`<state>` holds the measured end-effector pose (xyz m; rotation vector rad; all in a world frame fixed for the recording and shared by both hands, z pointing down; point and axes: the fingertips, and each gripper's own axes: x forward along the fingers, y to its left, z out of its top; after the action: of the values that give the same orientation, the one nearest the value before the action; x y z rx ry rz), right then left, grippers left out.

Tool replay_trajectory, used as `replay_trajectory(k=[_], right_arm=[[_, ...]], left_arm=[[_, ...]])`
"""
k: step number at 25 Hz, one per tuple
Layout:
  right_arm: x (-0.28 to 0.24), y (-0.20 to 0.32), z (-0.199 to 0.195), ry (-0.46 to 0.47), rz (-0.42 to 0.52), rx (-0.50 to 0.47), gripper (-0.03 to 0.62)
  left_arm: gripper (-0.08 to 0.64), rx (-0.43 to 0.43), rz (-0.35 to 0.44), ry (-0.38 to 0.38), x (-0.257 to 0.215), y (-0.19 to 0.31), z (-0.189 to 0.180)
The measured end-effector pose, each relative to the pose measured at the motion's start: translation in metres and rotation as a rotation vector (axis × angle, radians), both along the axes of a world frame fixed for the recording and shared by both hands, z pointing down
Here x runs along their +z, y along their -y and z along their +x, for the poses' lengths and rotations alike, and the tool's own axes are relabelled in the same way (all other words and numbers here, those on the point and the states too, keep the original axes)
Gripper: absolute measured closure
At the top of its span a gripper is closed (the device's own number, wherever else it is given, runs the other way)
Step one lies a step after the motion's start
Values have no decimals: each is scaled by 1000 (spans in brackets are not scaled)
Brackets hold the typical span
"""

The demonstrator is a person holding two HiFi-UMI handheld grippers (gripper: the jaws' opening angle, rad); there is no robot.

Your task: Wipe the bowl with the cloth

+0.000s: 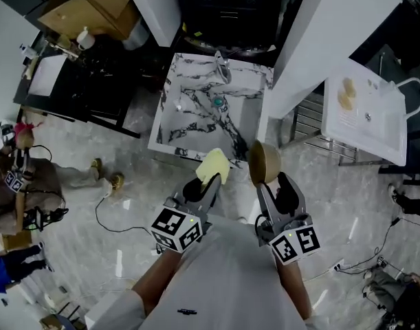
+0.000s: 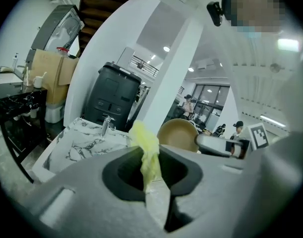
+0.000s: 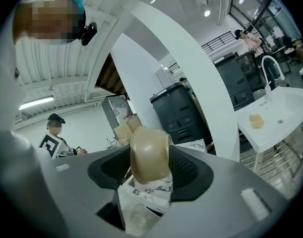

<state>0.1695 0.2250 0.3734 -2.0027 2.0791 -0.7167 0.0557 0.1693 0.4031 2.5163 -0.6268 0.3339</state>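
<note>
Head view: the left gripper (image 1: 211, 179) is holding the yellow cloth (image 1: 215, 163) at the marble sink's (image 1: 189, 115) near edge, and the right gripper (image 1: 267, 181) is holding the bowl (image 1: 264, 162) beside that edge. Left gripper view: the jaws are pinching the cloth tightly. Right gripper view: the jaws are clamping the bowl.

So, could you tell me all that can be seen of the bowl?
The bowl is tan, smooth and plain. It is raised in the air and tipped on its edge, clamped between the jaws of the right gripper. It hangs near the front edge of the marbled sink, beside the yellow cloth but apart from it.
</note>
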Motion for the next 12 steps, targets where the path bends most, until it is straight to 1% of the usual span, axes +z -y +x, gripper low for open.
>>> replay_trajectory(k=[6, 10, 12], right_arm=[[2, 70, -5, 6, -11, 50, 342], [8, 108, -10, 4, -11, 73, 341], [10, 123, -13, 7, -13, 72, 341]], left_arm=[[497, 73, -18, -27, 1, 75, 7], [497, 112, -1, -30, 5, 115, 6], [497, 130, 4, -29, 8, 127, 6]])
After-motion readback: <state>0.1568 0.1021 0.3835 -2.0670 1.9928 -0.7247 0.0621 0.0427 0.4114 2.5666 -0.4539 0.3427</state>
